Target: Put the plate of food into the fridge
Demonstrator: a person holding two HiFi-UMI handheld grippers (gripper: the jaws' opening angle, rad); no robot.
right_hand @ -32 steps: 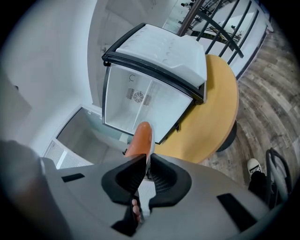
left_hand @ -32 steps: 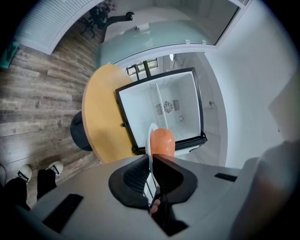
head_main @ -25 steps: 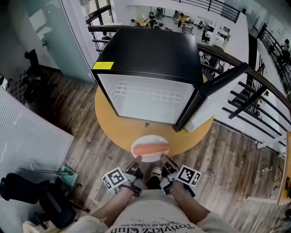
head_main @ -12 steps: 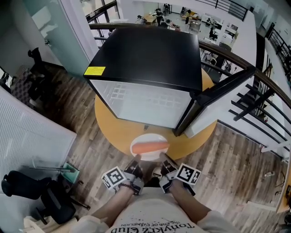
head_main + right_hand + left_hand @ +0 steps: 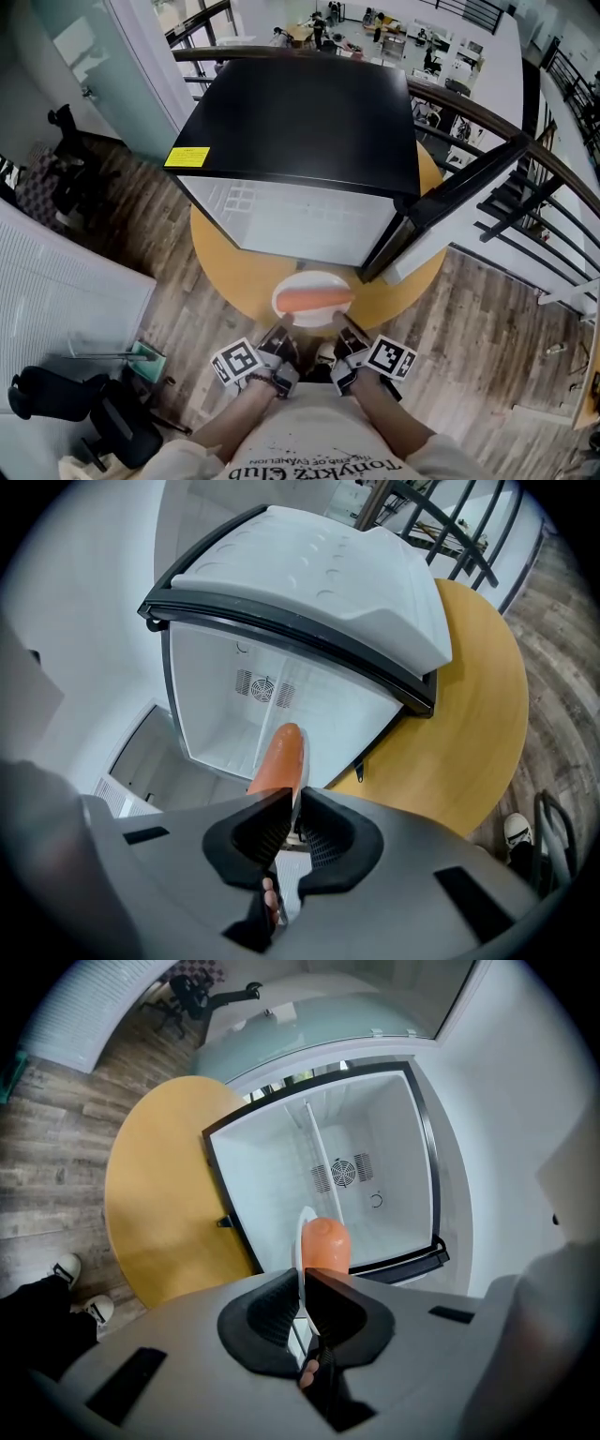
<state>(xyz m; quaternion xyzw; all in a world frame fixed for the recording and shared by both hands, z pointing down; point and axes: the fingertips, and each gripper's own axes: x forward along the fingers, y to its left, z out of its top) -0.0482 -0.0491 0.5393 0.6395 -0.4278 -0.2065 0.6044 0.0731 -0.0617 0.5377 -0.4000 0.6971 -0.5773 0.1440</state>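
Note:
A white plate (image 5: 313, 312) carrying an orange sausage (image 5: 314, 299) hangs level over the near edge of the round yellow table (image 5: 234, 272). My left gripper (image 5: 284, 323) is shut on the plate's near-left rim and my right gripper (image 5: 339, 325) is shut on its near-right rim. In the left gripper view the plate (image 5: 302, 1241) shows edge-on with the sausage (image 5: 325, 1244) beyond my left gripper (image 5: 303, 1283). The right gripper view has the sausage (image 5: 279, 758) above my right gripper (image 5: 293, 808). The black mini fridge (image 5: 309, 122) stands just ahead, its white inside (image 5: 347, 1176) bare, its door (image 5: 450, 202) swung open to the right.
A black railing (image 5: 534, 178) runs behind and right of the table. A white panel (image 5: 56, 281) and a black chair (image 5: 56, 403) stand on the wood floor at my left. The fridge door (image 5: 319, 574) reaches out over the table's right part (image 5: 459, 724).
The plate, held in both grippers, has come a little closer to the fridge opening. The view has shifted forward, so less of the fridge's inside shows from above.

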